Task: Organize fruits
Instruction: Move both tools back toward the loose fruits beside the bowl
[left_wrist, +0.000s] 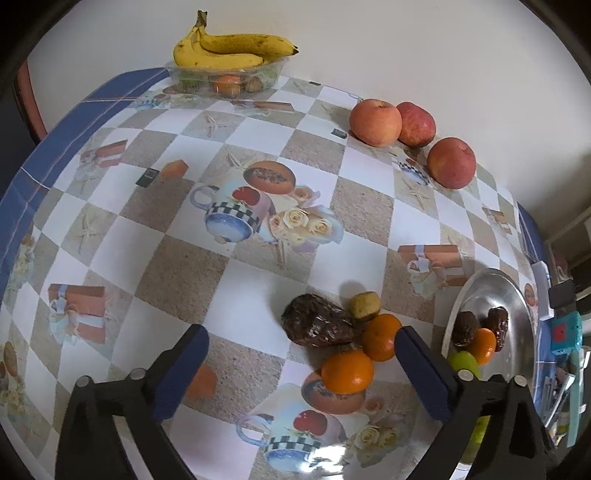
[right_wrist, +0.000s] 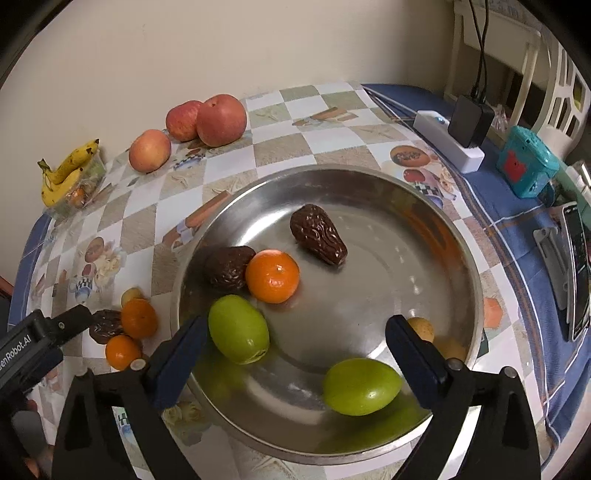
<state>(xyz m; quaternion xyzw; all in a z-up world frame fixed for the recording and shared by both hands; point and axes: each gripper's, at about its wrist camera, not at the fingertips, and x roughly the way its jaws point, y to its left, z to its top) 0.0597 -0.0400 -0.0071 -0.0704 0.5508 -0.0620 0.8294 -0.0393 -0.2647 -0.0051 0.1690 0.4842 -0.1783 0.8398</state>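
Fruit sorting under way on a checked tablecloth: the left gripper hangs with its jaws spread wide and empty above a small cluster near the table's front edge, where a wrinkled dark date, two oranges and a small yellow fruit touch one another just beside the steel plate. The right gripper, likewise released and holding nothing, hovers over that plate, which already carries two dates, an orange, two green fruits and what may be a small yellow fruit, half hidden behind a finger. Three apples line the far edge by the wall; bananas crown a clear tub at the far left corner. The small fruits appear destined for the plate, the cluster next.
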